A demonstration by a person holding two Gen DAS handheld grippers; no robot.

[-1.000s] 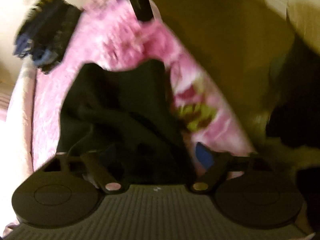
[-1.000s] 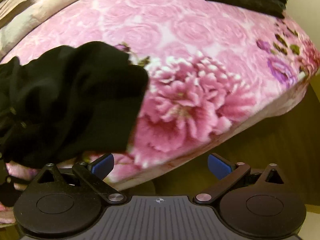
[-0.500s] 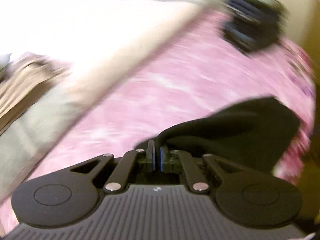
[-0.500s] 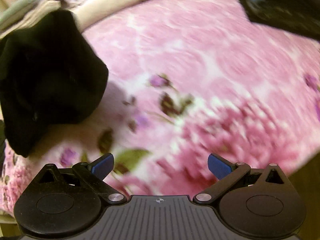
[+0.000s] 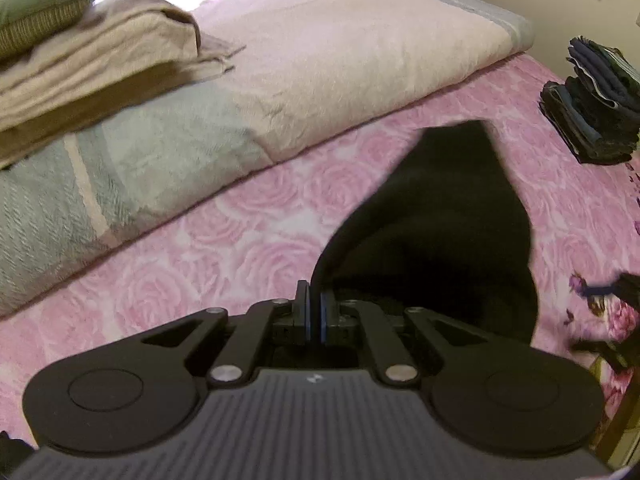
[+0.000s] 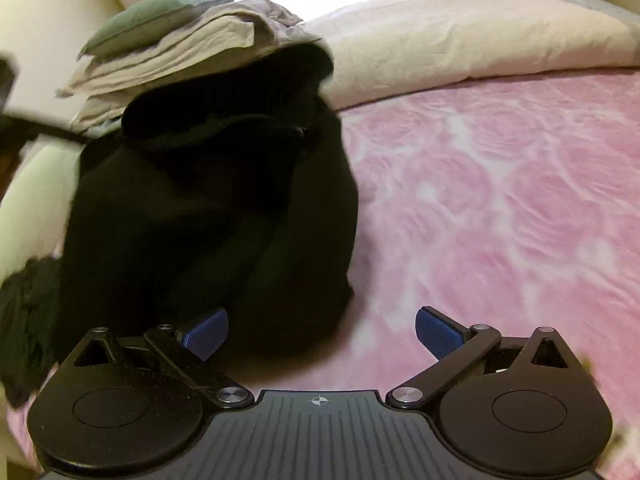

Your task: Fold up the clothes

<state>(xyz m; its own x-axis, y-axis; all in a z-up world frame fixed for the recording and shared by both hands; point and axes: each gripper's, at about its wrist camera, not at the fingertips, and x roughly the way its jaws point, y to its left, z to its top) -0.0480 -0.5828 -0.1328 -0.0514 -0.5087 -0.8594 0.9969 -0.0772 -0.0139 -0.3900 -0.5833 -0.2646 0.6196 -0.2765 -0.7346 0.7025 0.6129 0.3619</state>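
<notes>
Black garment [image 5: 440,216] pinched by its edge in the closed left gripper [image 5: 315,314], hanging over the bed's [image 5: 240,248] near edge | right gripper [image 6: 320,330] spread wide, empty | risk — thin pinch slips, cloth drops bunched, fold skews

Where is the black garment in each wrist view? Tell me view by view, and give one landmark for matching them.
Left wrist view: the black garment fills the centre-right, rising from the left gripper, whose fingers are shut on its edge.
Right wrist view: it hangs in a bunch at left-centre, just beyond the open right gripper.
Shared landmark: the green pillow on the folded bedding, upper left in both.
</notes>
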